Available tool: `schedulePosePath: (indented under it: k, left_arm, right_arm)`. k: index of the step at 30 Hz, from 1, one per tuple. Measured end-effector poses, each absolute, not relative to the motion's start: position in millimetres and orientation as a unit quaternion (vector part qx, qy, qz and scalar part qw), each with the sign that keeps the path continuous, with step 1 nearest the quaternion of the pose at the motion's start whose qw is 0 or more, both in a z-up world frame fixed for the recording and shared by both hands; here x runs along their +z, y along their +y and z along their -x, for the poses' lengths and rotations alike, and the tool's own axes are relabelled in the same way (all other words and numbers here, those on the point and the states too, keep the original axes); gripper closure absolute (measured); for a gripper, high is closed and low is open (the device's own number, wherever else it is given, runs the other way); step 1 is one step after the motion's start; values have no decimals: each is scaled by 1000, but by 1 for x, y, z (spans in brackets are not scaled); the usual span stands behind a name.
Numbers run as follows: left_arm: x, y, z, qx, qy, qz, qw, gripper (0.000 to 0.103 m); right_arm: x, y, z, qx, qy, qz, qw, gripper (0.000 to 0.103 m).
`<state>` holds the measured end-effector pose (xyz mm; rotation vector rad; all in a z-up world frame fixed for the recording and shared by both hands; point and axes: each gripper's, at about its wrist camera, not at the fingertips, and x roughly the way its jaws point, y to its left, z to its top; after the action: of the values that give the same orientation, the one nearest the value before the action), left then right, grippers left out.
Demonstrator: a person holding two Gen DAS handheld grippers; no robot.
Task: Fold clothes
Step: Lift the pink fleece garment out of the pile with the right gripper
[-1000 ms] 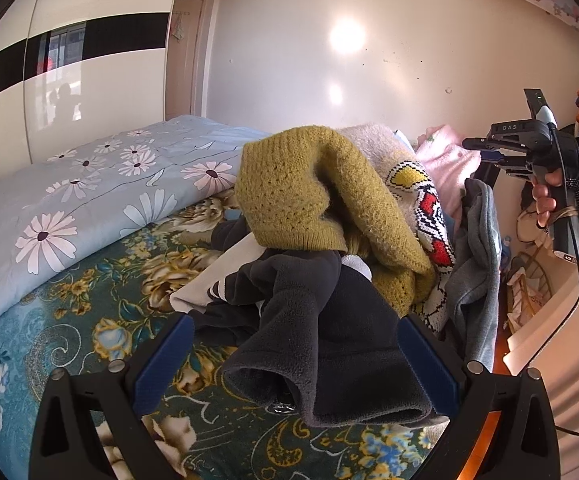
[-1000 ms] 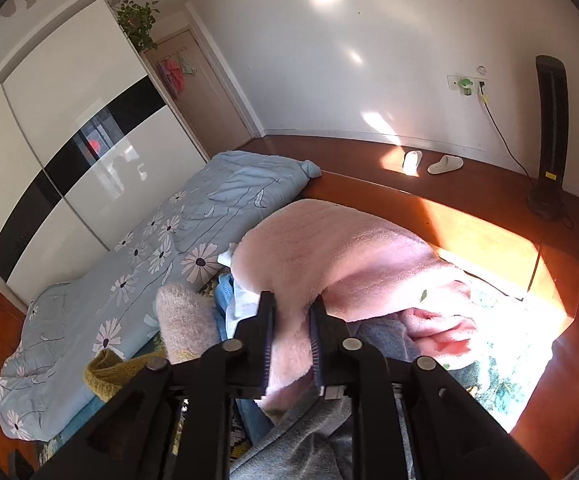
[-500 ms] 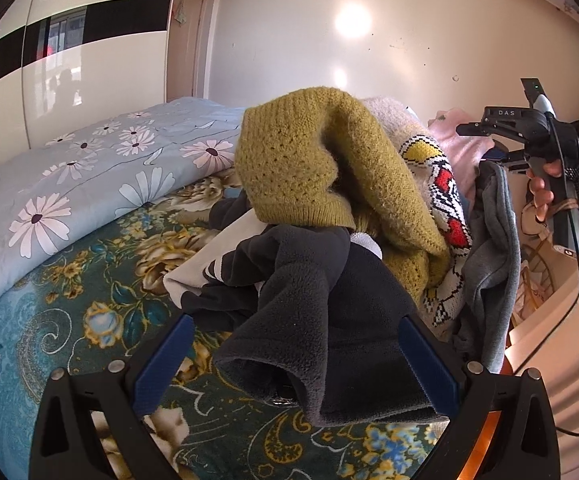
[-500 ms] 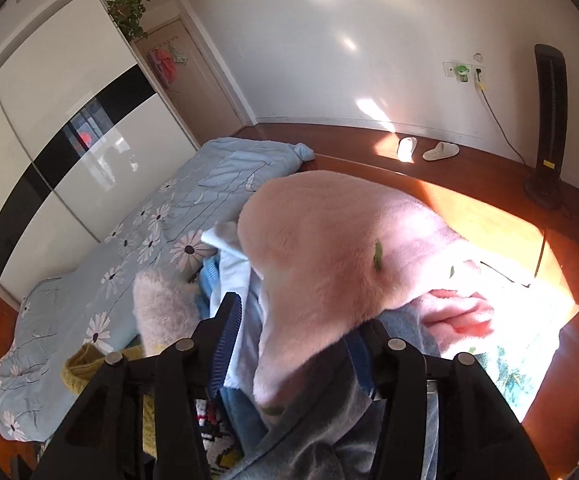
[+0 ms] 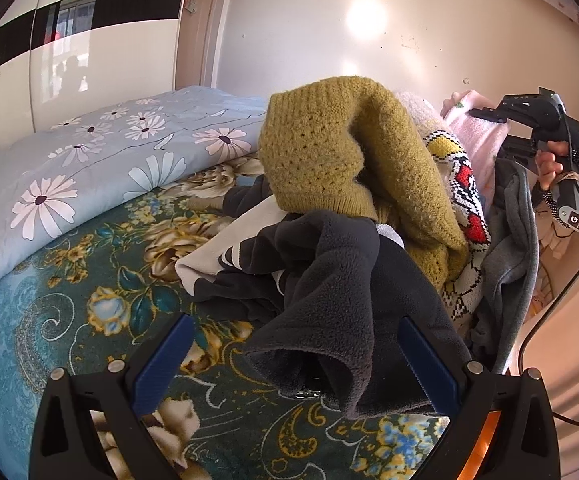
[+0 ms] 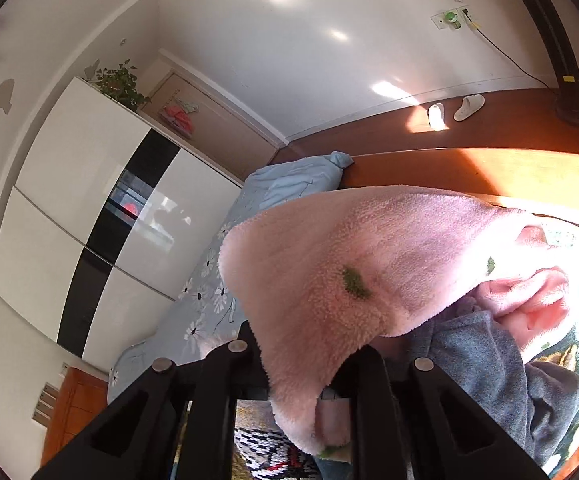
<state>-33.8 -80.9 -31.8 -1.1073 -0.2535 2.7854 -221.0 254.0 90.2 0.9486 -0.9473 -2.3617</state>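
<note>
Bed (image 5: pixel 89 312) carried everything: teal floral sheet, smooth printed weave, with a pale blue daisy quilt (image 5: pixel 101 152) bunched along its far left edge. Clothes heap sat toward the bed's right edge, loose and unsorted; nothing lay folded in view.

Key relation: the pink fleece garment (image 6: pixel 369 264) lay at the far right side of the heap, draped over and between the fingers of the right gripper (image 6: pixel 309 384), its bulk running away from the camera toward the sunlit foot of the bed. The right hand was plainly the nearer one to it. The jaws had just been closing, and stood narrow, pinched on a fold of the pink fleece, a lower corner hanging down through the gap. Thick plush pile, soft, with small green specks; likely to sag and stretch when lifted.

Left gripper (image 5: pixel 297 364) hovered low at the near edge of the heap, blue pads spread wide. A sleeve or hem of the dark grey fleece (image 5: pixel 345 312) lay between them, but neither pad pressed on it. Matte, napped, floppy.

Behind it, mustard knit sweater (image 5: pixel 341 160), open crochet-like stitch, humped on top of the heap. Beside that, a cream knit with red, yellow and black pattern (image 5: pixel 465 208), then a grey sweatshirt (image 5: pixel 513 240) hanging off the right edge. A cream-and-black piece (image 5: pixel 217 252) lay flat beneath.
</note>
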Motion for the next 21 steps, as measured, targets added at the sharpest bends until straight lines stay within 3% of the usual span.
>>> schedulePosePath:
  k: [21]
  left_arm:
    - [28,-122,-16,941,-108,315,57,0]
  right_arm:
    - [233,190,154,-862,-323,-237,311,95]
